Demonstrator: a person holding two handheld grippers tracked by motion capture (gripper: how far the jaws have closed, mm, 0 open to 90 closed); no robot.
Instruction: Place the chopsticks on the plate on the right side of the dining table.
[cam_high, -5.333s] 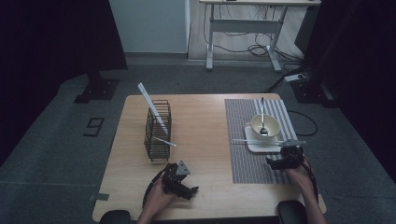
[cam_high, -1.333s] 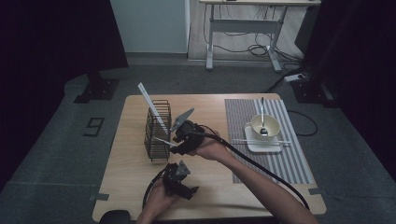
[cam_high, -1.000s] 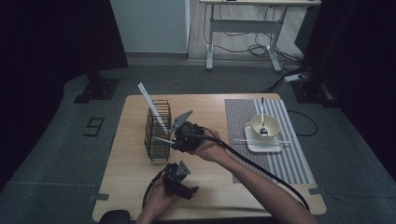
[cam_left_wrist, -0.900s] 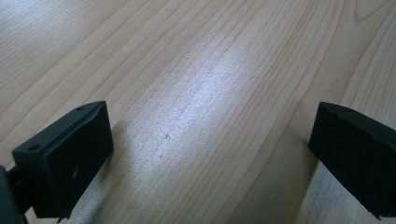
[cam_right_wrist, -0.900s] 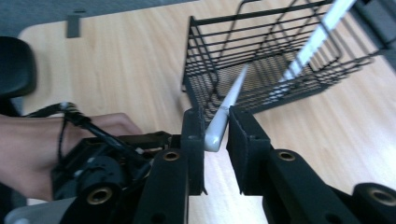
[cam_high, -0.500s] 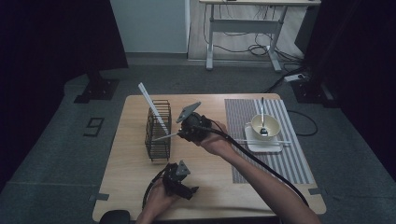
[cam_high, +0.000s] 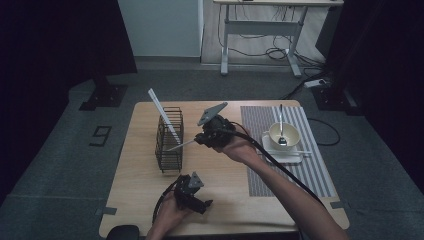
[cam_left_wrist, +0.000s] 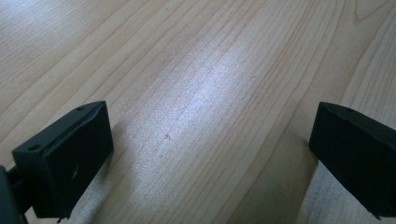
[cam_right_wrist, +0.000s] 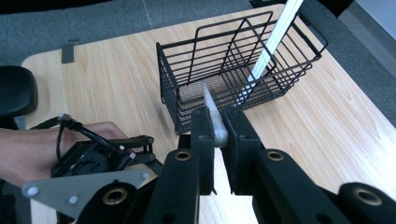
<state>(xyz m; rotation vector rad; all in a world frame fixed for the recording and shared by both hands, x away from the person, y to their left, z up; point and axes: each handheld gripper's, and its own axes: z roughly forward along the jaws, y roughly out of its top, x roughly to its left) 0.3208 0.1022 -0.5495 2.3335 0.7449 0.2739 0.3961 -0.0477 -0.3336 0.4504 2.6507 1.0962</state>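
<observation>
- Dark floor and black curtains ringed the wooden table (cam_high: 145, 190), and a desk frame stood behind it.
- Farthest left on the table stood the black wire basket (cam_high: 169, 140), with one white utensil (cam_high: 163, 113) already leaning upright in it, its top sticking out over the rim.
- Near the front edge, we kept the left gripper (cam_high: 192, 192) resting low over bare wood, its jaws spread wide with nothing between them.
- At mid-table, we held the right gripper (cam_high: 202, 138) raised just beside the basket, clenched on a second pale utensil (cam_high: 181, 145) (slim and flat, though we could not tell its exact kind). Its free end pointed at the basket's upper wall but had not gone inside. In the right gripper view the piece (cam_right_wrist: 212, 116) sat pinched between the jaws, aimed at the basket's open top.
- To the right, the striped placemat (cam_high: 320, 175) carried a white plate (cam_high: 290, 156) with a bowl (cam_high: 285, 134) on it; a spoon (cam_high: 281, 125) stood in the bowl and another long piece (cam_high: 300, 150) lay across the plate.
- By our reckoning the job was partway: one utensil stowed, one in transit, and the two at the bowl yet to be fetched, if they belonged in the basket too.
</observation>
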